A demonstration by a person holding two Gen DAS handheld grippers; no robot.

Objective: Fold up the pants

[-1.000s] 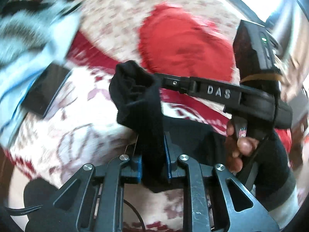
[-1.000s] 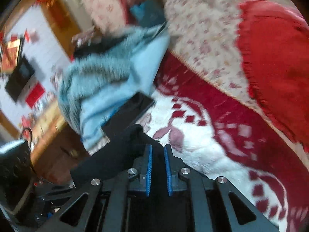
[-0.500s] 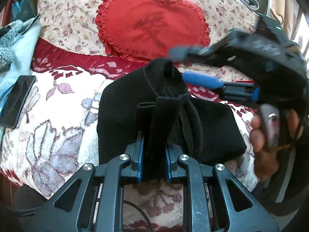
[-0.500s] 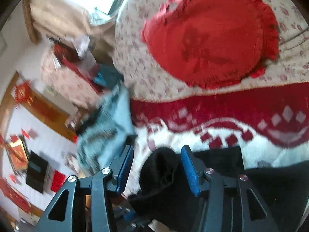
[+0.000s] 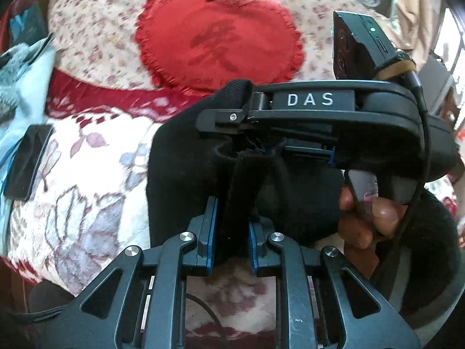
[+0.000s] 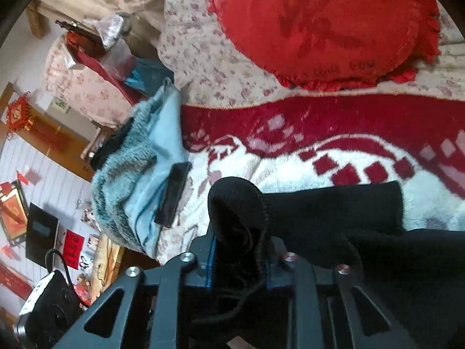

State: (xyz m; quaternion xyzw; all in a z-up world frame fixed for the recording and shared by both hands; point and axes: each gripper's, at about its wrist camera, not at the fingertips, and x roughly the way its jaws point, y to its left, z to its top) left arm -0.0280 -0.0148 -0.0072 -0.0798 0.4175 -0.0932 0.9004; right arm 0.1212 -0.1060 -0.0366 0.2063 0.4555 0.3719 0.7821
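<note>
The black pants (image 5: 180, 174) lie bunched on a red and white patterned blanket (image 5: 87, 174). My left gripper (image 5: 231, 232) is shut on a vertical fold of the black fabric. The right gripper (image 5: 232, 119) reaches in from the right in the left wrist view, its fingers closed over the pants' top edge. In the right wrist view my right gripper (image 6: 239, 264) holds a bunched ribbed edge of the pants (image 6: 334, 212), and the fabric hides its pads.
A red heart-shaped cushion (image 5: 218, 46) leans on a floral backrest (image 5: 96, 37). A black phone (image 5: 27, 160) lies on the blanket at left beside a light blue fluffy garment (image 6: 136, 186). Room furniture (image 6: 40, 238) shows beyond the bed's edge.
The right gripper was open half a second ago and has closed on the pants' top edge. The left gripper keeps its hold, and the pants sit bunched between both.
</note>
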